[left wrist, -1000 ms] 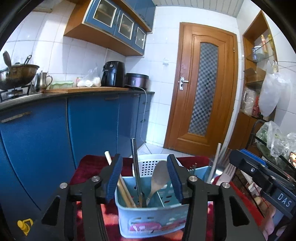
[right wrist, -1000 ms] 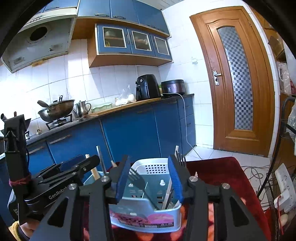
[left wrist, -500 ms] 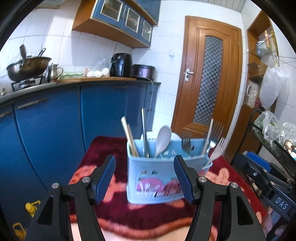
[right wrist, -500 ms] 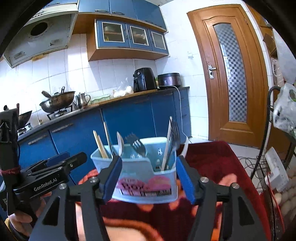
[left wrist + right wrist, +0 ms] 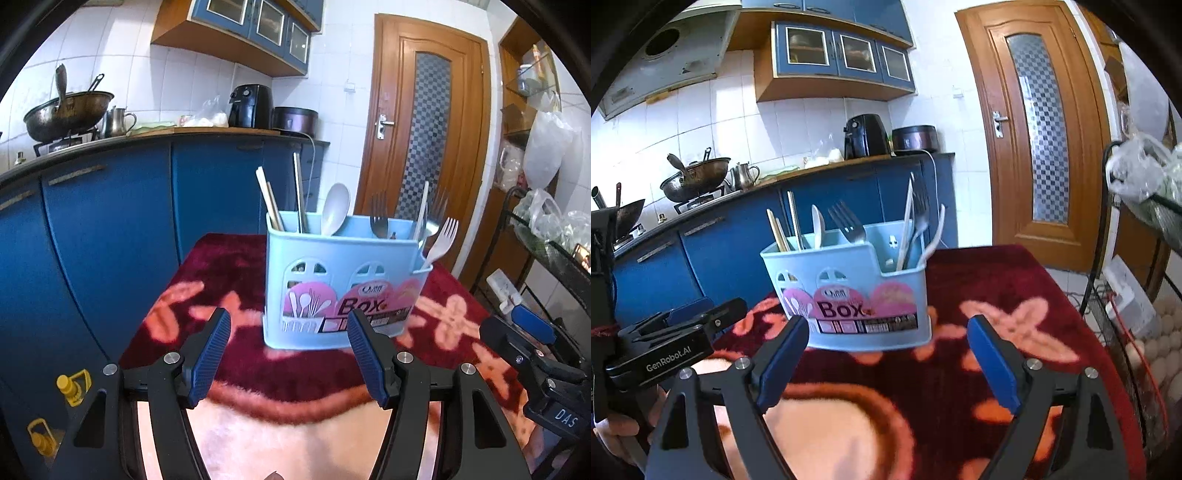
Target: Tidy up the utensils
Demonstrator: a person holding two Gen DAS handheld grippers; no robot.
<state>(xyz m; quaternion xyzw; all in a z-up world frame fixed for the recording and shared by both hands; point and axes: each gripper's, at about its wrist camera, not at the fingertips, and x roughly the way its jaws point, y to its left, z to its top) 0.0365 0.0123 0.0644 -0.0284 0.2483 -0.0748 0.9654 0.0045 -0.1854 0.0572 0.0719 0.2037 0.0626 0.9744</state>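
1. Our left tongs (image 5: 290,350) stand apart, empty; our right tongs (image 5: 886,356) are opening, empty.
2. Beyond them the caddy (image 5: 343,284) stands on the desk (image 5: 229,266), utensils upright, handles down.
3. Only the right view shows the range hood (image 5: 668,62).

A light blue plastic utensil holder (image 5: 343,291) stands upright on the red patterned tabletop (image 5: 229,266), its front bearing a pink label reading "Box". Relative to the holder's own compartments: wooden chopsticks (image 5: 269,201) and a metal rod lean in the left one, beside them a white spoon (image 5: 334,208) stands bowl-up, a metal fork (image 5: 378,221) rises mid-holder, and a white plastic fork (image 5: 441,240) tilts out over the right end.
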